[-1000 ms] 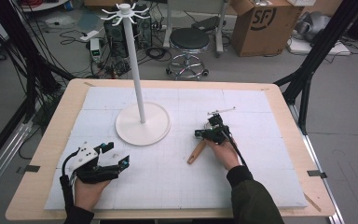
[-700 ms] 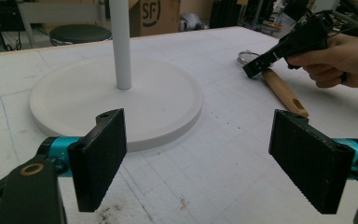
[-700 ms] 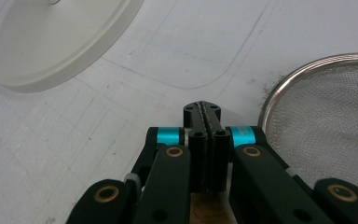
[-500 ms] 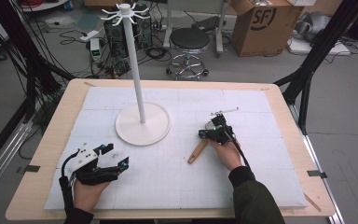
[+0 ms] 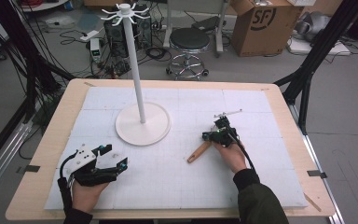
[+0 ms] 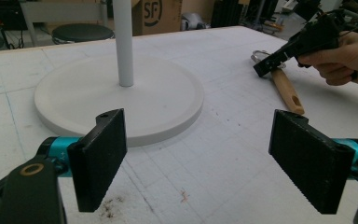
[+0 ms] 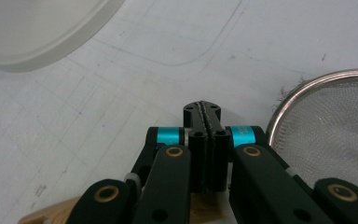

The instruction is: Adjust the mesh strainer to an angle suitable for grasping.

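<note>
- The table is seen from above, looking forward and down.
- The white stand base is viewed low and near.
- That stand base is shared, seen very close.

White stand, tan wooden handle

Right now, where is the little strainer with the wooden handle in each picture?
High view: the strainer lies right of the middle, its wooden handle slanting out under the right tool.
Left gripper view: upper right, handle pointing toward the camera under the far tool.
Right gripper view: its mesh bowl sits at the right edge.
Shared landmark: the round white stand base.
</note>
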The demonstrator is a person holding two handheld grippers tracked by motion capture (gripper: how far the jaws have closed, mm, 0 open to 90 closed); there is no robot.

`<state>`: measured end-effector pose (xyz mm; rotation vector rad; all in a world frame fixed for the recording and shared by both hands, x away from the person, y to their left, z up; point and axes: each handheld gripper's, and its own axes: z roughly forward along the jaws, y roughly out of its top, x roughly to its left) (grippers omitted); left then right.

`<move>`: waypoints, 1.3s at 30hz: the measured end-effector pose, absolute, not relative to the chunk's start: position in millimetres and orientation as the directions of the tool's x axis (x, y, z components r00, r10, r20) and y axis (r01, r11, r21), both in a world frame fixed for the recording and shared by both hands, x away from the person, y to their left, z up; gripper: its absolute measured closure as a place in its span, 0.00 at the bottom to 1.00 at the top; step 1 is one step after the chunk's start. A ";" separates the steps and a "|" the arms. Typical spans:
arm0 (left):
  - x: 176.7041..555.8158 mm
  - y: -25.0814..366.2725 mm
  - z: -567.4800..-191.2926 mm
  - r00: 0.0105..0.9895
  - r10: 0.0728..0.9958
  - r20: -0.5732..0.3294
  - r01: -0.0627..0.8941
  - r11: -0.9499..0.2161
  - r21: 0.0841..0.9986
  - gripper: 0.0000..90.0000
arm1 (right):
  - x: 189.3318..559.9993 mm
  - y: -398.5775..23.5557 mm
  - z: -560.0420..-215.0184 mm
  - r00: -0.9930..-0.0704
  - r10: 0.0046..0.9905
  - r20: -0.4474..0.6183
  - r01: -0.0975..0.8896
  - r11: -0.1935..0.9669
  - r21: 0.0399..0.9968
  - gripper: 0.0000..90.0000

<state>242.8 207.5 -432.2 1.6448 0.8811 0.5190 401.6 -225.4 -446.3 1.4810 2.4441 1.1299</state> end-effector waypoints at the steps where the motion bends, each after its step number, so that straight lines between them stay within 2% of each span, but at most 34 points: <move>1: 242.6 207.5 -432.1 0.622 0.775 -0.116 0.274 -0.077 0.959 0.22 | 400.0 -226.8 -445.7 -0.540 0.790 0.291 0.738 0.279 0.614 1.00; 9: 241.4 207.9 -431.4 0.626 0.772 -0.112 0.271 -0.081 0.959 0.22 | 394.7 -231.7 -444.1 -0.537 0.794 0.285 0.745 0.289 0.601 1.00; 14: 240.7 208.4 -431.1 0.622 0.775 -0.113 0.270 -0.076 0.960 0.22 | 387.3 -244.4 -447.4 -0.517 0.787 0.337 0.760 0.241 0.603 1.00; 39: 239.2 208.7 -430.2 0.621 0.775 -0.117 0.266 -0.068 0.962 0.22 | 357.1 -261.0 -448.8 -0.504 0.793 0.341 0.760 0.221 0.611 1.00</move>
